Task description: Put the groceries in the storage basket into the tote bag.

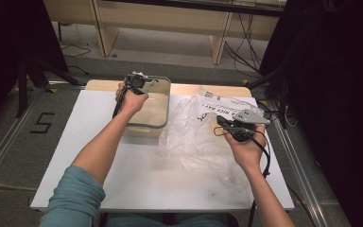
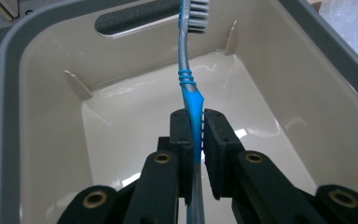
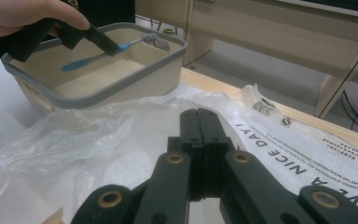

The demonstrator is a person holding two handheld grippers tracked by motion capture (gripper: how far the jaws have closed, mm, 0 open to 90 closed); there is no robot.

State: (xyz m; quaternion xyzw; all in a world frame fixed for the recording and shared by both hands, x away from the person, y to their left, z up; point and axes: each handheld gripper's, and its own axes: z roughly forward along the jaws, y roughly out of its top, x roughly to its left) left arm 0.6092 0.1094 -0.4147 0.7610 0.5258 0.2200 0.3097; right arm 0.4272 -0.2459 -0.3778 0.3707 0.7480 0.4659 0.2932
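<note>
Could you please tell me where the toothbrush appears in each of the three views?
High view: the toothbrush is upper left of centre, a small blue sliver at the left gripper over the bin.
Left gripper view: centre, running from between the jaws up to the top edge.
Right gripper view: upper left, above the bin.
Shared landmark: the grey-rimmed beige bin.
</note>
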